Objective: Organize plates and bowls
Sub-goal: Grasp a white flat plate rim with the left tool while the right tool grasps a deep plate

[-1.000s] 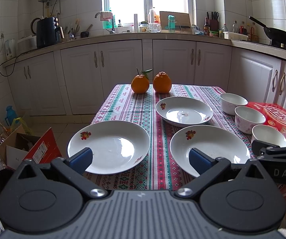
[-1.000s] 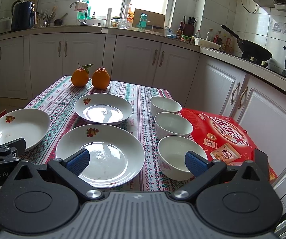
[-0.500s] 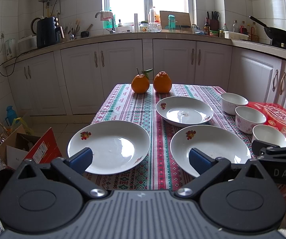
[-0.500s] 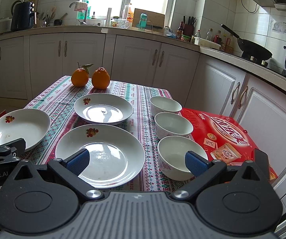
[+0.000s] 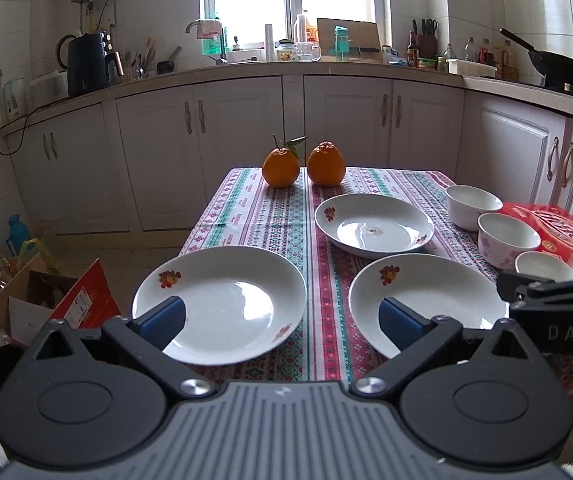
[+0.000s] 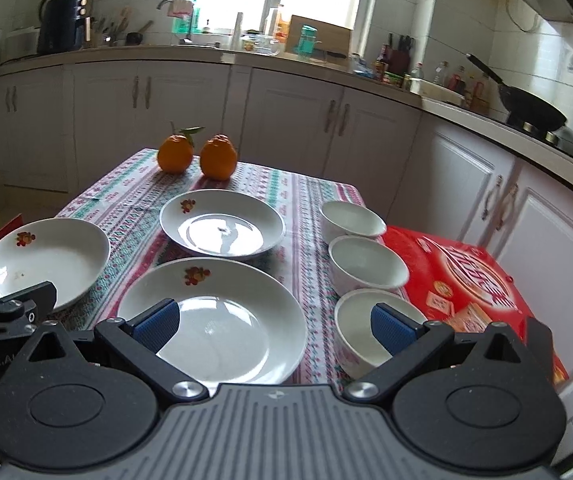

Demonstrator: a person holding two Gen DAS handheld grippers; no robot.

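Three white plates and three bowls lie on a patterned tablecloth (image 5: 270,216), with two oranges (image 5: 280,168) at its far edge as landmark. The far plate (image 5: 374,224) lies nearest the oranges; the left plate (image 5: 226,300) and the right plate (image 5: 426,296) lie toward the near edge. The bowls (image 6: 368,266) stand in a row right of the plates, beside a red box (image 6: 470,276). The left gripper (image 5: 282,320) and the right gripper (image 6: 272,322) hover at the near edge, jaws spread wide, holding nothing.
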